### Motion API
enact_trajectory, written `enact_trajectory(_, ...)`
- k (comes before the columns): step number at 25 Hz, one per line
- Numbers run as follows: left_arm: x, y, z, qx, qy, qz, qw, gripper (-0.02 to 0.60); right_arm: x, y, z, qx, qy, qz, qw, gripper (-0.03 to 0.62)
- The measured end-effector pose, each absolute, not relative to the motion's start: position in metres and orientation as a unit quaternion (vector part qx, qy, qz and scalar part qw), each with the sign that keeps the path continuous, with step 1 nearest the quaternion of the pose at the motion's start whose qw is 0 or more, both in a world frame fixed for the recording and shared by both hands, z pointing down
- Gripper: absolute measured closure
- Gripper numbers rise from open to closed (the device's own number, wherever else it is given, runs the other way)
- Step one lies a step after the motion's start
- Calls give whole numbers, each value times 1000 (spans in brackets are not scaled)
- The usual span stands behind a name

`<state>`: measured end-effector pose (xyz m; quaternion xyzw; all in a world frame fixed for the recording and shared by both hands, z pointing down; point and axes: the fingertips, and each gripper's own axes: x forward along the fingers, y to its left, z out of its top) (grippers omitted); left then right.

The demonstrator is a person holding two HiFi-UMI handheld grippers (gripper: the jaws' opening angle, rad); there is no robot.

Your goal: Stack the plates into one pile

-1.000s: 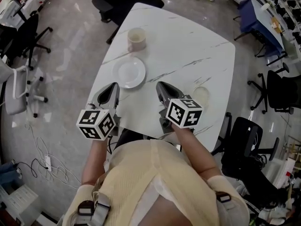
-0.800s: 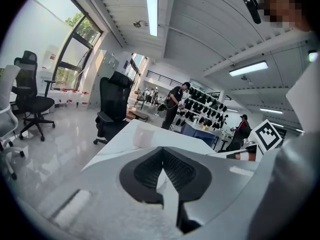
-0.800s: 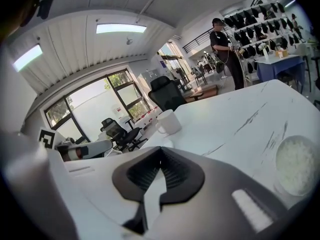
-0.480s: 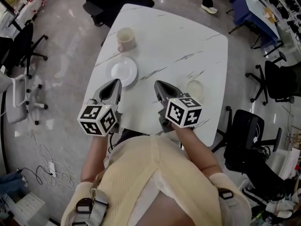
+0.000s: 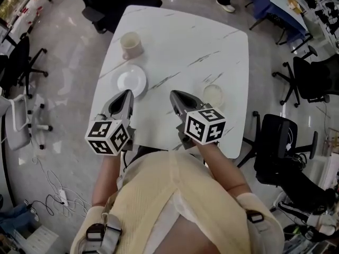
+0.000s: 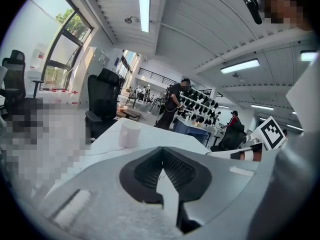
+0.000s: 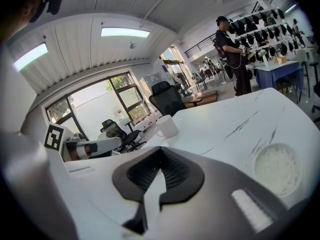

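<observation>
On the white marble table [image 5: 180, 41] a large white plate [image 5: 131, 80] lies near the left edge. A smaller white plate [image 5: 213, 94] lies at the right and also shows in the right gripper view [image 7: 276, 169]. My left gripper [image 5: 127, 94] hovers just short of the large plate, and its jaws are shut and empty [image 6: 161, 148]. My right gripper [image 5: 174, 93] hangs over the table's near middle, left of the small plate, also shut on nothing [image 7: 160, 148]. The large plate is hidden behind the jaws in both gripper views.
A cream mug [image 5: 130, 45] stands behind the large plate, also seen as the mug [image 6: 129, 133] and the mug [image 7: 166, 126]. Office chairs ring the table: a black chair [image 5: 280, 152] at the right, a chair [image 5: 21, 67] at the left, another chair [image 5: 108, 4] at the far end. A person [image 7: 231, 49] stands beyond.
The head view has swung, so the table sits further left in the picture. Both grippers have crept slightly forward over the near edge, the left tip closer to the large plate. Jaws stay together.
</observation>
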<state>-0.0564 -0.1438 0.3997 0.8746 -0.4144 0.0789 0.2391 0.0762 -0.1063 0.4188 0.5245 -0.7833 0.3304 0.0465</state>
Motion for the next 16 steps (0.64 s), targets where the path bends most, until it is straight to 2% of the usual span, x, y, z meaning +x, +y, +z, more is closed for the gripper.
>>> enact_trajectory(16,-42,-142,398,882,-399,89,235,577,87,-109,411,537,-782,312,42,591)
